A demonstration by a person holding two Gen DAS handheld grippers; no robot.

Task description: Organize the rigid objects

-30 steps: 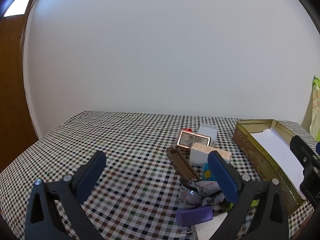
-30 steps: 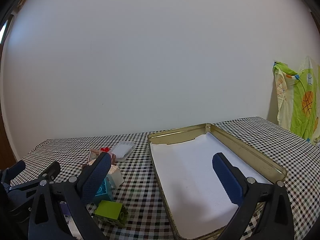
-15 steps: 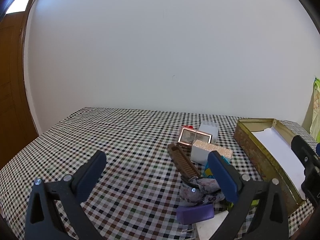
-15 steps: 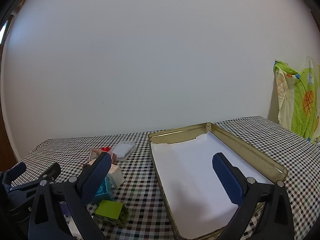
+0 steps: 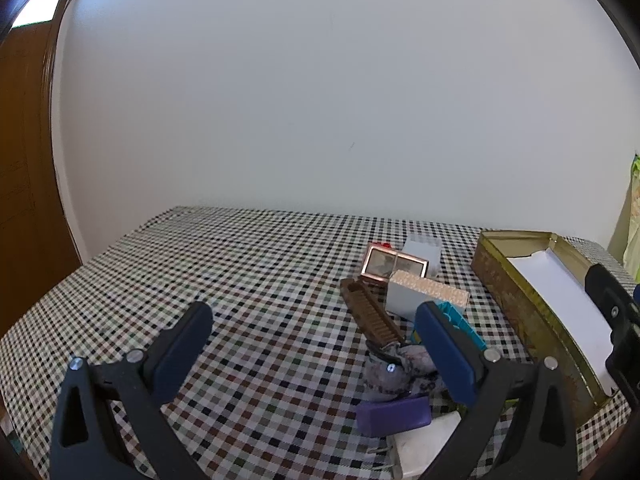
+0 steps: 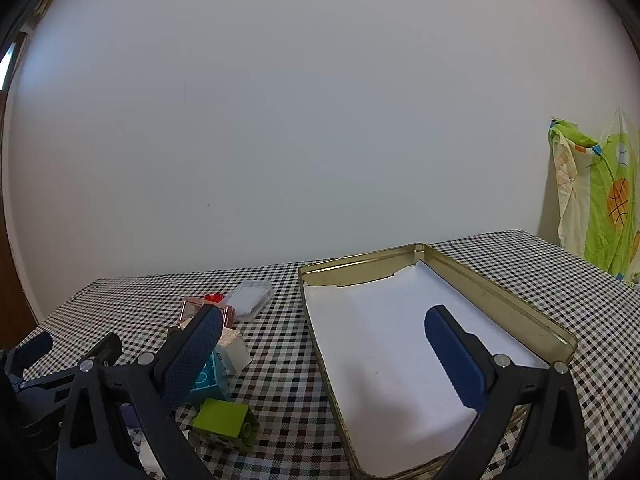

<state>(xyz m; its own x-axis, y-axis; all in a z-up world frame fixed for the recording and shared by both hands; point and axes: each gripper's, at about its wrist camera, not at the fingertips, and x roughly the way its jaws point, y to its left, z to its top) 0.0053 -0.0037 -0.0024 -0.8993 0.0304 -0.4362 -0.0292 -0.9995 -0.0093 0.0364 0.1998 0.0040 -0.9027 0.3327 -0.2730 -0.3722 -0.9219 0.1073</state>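
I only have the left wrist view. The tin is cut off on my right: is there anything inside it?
Observer: No objects; the right wrist view shows the gold tin holding only a white paper liner.
Operator: Is the right gripper holding anything?
Observer: No, the right gripper is open, above the tin's near end.
Operator: Anything in the pile hidden behind my finger?
Observer: A lime green brick lies on the checked cloth, just in front of the teal brick.
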